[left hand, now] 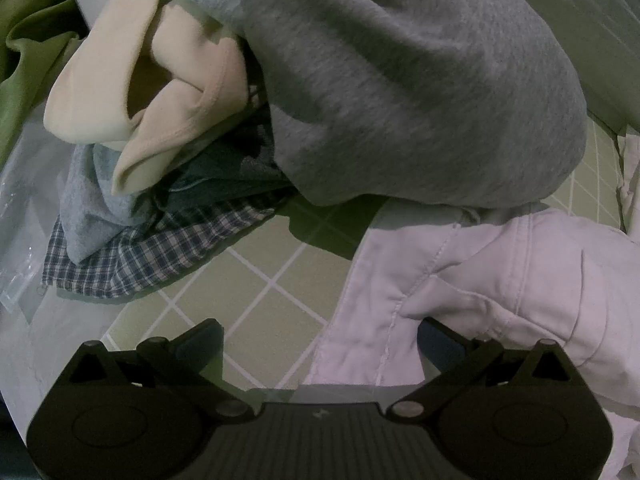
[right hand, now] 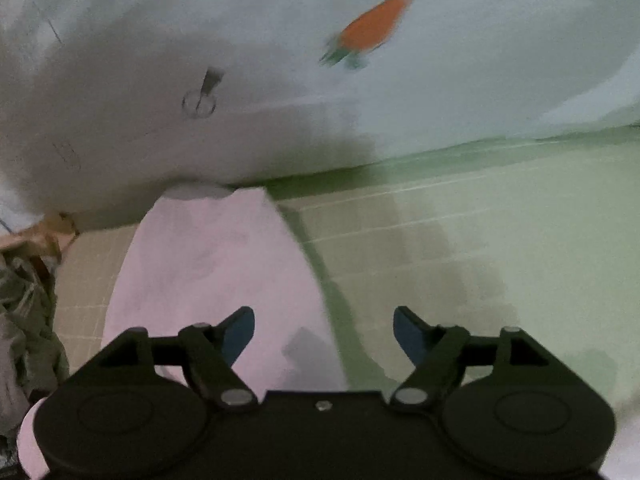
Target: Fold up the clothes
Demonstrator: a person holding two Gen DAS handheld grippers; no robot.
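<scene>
A pale pink garment (left hand: 500, 288) lies crumpled on the green grid mat (left hand: 260, 280), its seamed edge reaching in between the fingers of my left gripper (left hand: 320, 340). That gripper is open wide, and its right finger (left hand: 440, 340) sits partly behind the pink fabric. In the right wrist view, which is blurred, the pink garment (right hand: 220, 272) stretches forward under the left finger (right hand: 240, 332). My right gripper (right hand: 324, 334) is open over the pink edge and the mat (right hand: 500, 248), with nothing clamped.
A pile of clothes stands ahead of the left gripper: a grey sweatshirt (left hand: 420, 100), a cream garment (left hand: 160, 92), a plaid cloth (left hand: 152, 256) and green fabric (left hand: 24, 60). White fabric with an orange carrot print (right hand: 376, 24) lies beyond the right gripper; crumpled grey cloth (right hand: 24, 320) lies at its left.
</scene>
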